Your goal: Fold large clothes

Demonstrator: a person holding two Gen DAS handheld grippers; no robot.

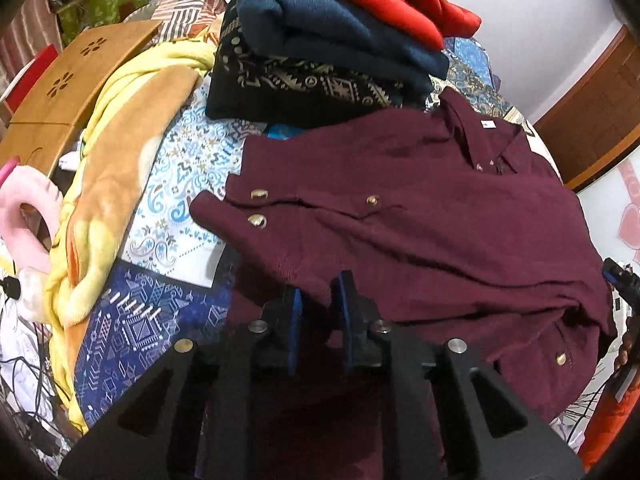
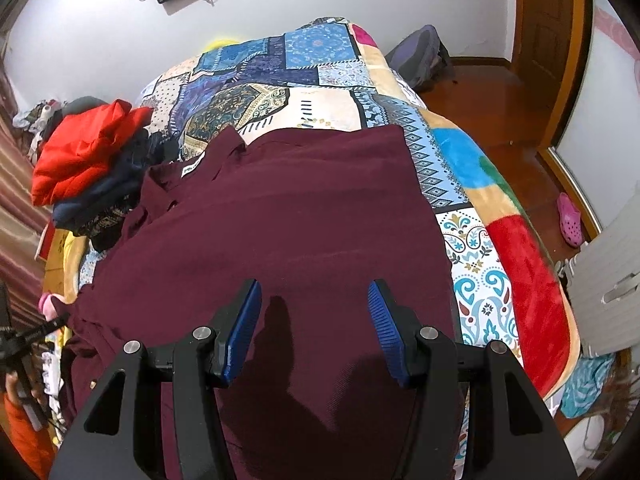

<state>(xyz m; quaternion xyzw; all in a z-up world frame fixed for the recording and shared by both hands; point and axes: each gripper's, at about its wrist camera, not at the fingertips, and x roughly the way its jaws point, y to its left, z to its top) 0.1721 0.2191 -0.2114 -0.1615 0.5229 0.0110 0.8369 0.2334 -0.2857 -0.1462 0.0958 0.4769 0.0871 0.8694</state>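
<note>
While the left wrist view showed brass buttons [image 1: 258, 221] on the maroon shirt [image 1: 400, 216], the right wrist view showed only its plain panel [image 2: 288, 216], collar label [image 2: 192, 169] and the patchwork bedspread [image 2: 320, 72] beneath. Beside the shirt's collar stood a stack of folded clothes [image 1: 332, 52], topped in red. The left gripper [image 1: 318, 300] had its blue pads nearly together, with maroon cloth between them; whether they pinched it could not be told. The right gripper [image 2: 314, 300] hung over the shirt, fingers wide apart, holding nothing.
</note>
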